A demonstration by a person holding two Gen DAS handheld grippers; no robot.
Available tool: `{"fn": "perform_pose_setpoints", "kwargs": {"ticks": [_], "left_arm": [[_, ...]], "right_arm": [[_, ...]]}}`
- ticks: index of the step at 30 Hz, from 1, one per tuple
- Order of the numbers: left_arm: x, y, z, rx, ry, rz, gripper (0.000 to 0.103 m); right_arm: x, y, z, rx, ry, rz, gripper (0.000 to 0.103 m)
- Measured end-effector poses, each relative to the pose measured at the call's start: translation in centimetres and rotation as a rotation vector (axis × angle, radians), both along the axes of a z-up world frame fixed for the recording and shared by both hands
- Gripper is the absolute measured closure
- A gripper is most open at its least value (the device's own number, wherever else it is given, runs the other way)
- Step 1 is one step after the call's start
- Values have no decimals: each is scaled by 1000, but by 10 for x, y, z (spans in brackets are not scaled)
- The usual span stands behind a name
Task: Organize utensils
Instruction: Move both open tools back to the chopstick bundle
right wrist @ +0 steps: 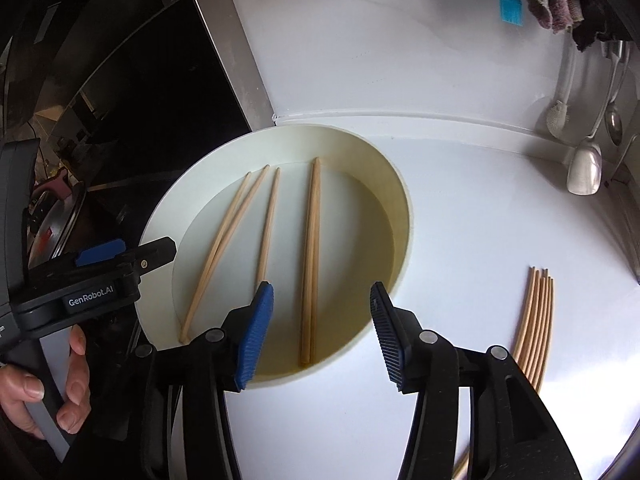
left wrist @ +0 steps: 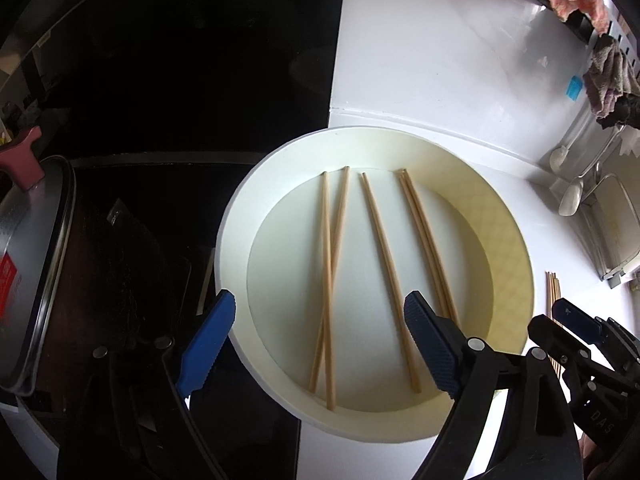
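Observation:
A cream round tray (left wrist: 240, 216) (right wrist: 168, 216) sits on the white counter and holds several wooden chopsticks: a crossed pair (left wrist: 330, 264) (right wrist: 224, 248), a single one (left wrist: 386, 264) (right wrist: 269, 228) and a side-by-side pair (left wrist: 426, 240) (right wrist: 311, 264). My left gripper (left wrist: 320, 344) is open and empty above the tray's near edge. My right gripper (right wrist: 322, 332) is open and empty, above the near end of the side-by-side pair. A bundle of several chopsticks (right wrist: 538, 320) (left wrist: 554, 292) lies on the counter to the right of the tray.
A black cooktop (left wrist: 160, 80) lies to the left, with a metal pot lid (left wrist: 36, 264) at its near left. Spoons and a brush (right wrist: 584, 160) hang at the right wall, cloths (left wrist: 604, 80) above them. The left gripper's body (right wrist: 92, 280) is left of the tray.

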State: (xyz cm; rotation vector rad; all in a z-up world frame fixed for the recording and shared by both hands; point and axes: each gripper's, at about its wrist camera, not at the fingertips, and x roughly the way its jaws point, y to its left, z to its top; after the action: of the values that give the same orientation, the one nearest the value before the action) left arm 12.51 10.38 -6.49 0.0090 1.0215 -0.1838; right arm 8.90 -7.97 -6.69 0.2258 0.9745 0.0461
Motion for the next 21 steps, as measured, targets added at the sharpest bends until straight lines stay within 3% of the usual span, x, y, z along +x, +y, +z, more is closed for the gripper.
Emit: {"fn": "perform_pose_setpoints", "kwargs": {"ticks": [9, 15, 21], "left_arm": [[-26, -32, 12, -32, -13, -59, 14], [-49, -71, 23, -48, -28, -111, 12], [-87, -118, 30, -82, -42, -133, 10]], "right_arm": [[-43, -41, -3, 1, 18, -110, 50], [-80, -81, -4, 23, 8, -184, 48], [-129, -131, -5, -18, 22, -257, 47]]}}
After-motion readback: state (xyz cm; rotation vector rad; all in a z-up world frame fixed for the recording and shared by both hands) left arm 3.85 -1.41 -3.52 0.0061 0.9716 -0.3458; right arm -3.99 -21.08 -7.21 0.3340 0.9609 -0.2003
